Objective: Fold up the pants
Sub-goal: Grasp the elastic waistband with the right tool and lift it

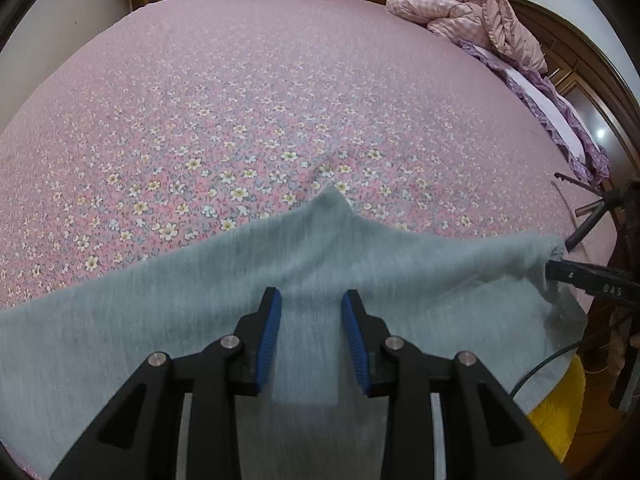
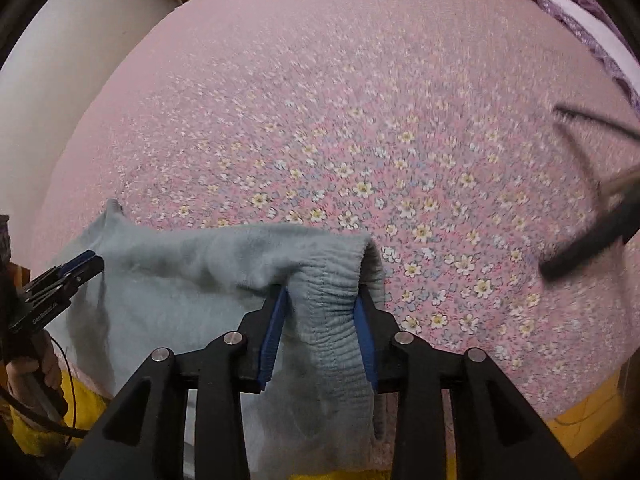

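Observation:
Light grey-blue pants (image 1: 360, 264) lie across the near edge of a pink floral bed (image 1: 260, 100). In the left wrist view my left gripper (image 1: 311, 300) has its blue pads apart over the cloth, and the cloth passes between them. My right gripper (image 1: 560, 270) shows at the right edge, holding the pants' far corner. In the right wrist view my right gripper (image 2: 322, 296) is shut on the ribbed elastic waistband (image 2: 328, 280), which bunches up between the pads. The left gripper (image 2: 86, 266) shows at the left on the pants (image 2: 180, 272).
A pink quilted blanket (image 1: 460, 4) is heaped at the bed's far right corner, with purple pillows (image 1: 560, 112) along the wooden headboard. A dark tripod-like stand (image 2: 592, 240) reaches in at the right. A yellow cloth (image 1: 560, 412) lies below the bed edge.

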The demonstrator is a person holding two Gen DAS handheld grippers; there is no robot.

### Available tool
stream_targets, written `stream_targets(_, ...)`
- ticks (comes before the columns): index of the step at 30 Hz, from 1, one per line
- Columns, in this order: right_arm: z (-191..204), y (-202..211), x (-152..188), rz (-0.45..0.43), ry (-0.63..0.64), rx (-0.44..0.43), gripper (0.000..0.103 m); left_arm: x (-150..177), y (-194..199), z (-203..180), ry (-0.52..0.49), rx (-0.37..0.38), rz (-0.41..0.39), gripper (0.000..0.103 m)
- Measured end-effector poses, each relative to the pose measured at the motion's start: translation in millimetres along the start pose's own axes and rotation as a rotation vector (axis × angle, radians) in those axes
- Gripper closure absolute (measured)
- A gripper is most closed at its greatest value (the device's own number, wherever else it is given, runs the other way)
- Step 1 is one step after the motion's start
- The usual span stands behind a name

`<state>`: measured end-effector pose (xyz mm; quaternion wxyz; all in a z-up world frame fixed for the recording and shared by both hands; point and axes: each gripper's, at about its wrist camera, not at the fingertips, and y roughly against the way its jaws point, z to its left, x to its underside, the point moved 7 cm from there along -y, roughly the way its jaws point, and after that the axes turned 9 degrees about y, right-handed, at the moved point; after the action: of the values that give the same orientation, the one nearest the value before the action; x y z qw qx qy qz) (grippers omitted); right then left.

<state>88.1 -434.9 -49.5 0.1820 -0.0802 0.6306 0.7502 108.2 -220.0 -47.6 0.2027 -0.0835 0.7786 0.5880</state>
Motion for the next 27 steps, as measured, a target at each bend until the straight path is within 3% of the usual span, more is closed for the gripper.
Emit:
stream_targets(16,13,42,-2,-0.094,0.015,-0.037,0.068,-3,-6,-1,-0.001,-0.004,0.0,0.07)
stream_targets(24,9,2,1,-0.009,0.001,-0.031,0.068,1,-9,-5,-0.01,-0.016,-0.01,0.069)
stream_targets(27,0,10,-3,-0.092,-0.068,-0.043,0.082,0,-8,-6,-0.004,-0.013,-0.012,0.069)
